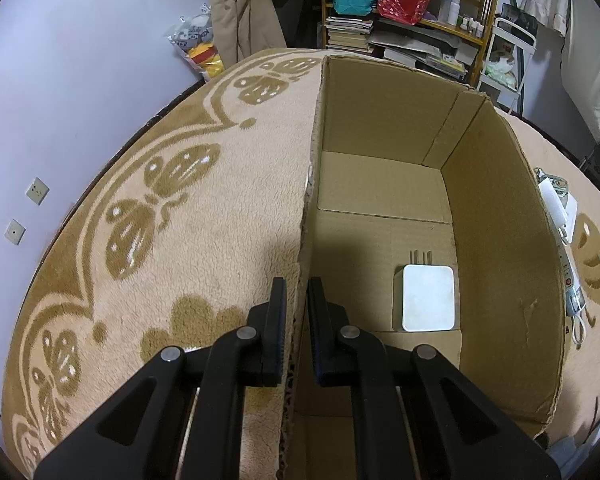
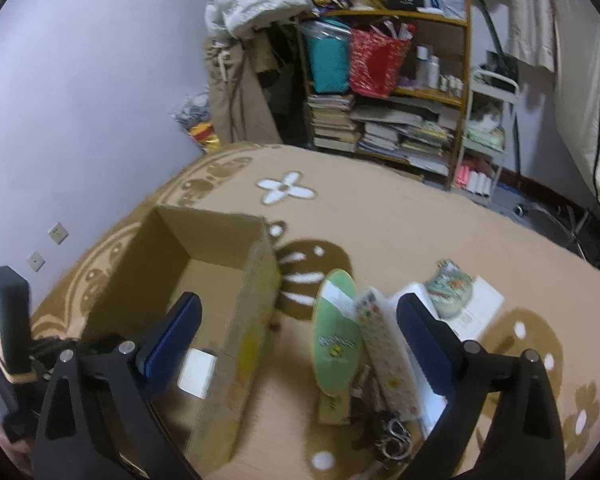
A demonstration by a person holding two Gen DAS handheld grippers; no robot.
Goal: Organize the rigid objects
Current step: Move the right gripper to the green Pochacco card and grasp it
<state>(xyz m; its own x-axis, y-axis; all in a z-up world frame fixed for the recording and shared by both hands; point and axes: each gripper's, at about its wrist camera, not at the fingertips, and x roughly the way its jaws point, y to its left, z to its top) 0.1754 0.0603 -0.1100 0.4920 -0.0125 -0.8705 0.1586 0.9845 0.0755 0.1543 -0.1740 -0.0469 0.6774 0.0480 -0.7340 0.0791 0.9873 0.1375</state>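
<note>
My left gripper (image 1: 297, 296) is pinched on the left wall of the open cardboard box (image 1: 500, 248), one finger outside over the beige patterned blanket (image 1: 180, 208) and one inside. A flat white rectangular object (image 1: 428, 298) lies on the box floor, near the right wall. My right gripper (image 2: 300, 320) stands spread wide with nothing between its fingers, over the right wall of the box; just right of the box on the blanket lie a green oval board (image 2: 334, 332), a white power strip (image 2: 384, 352), white paper (image 2: 484, 308) and some metal scissors (image 2: 394, 440).
</note>
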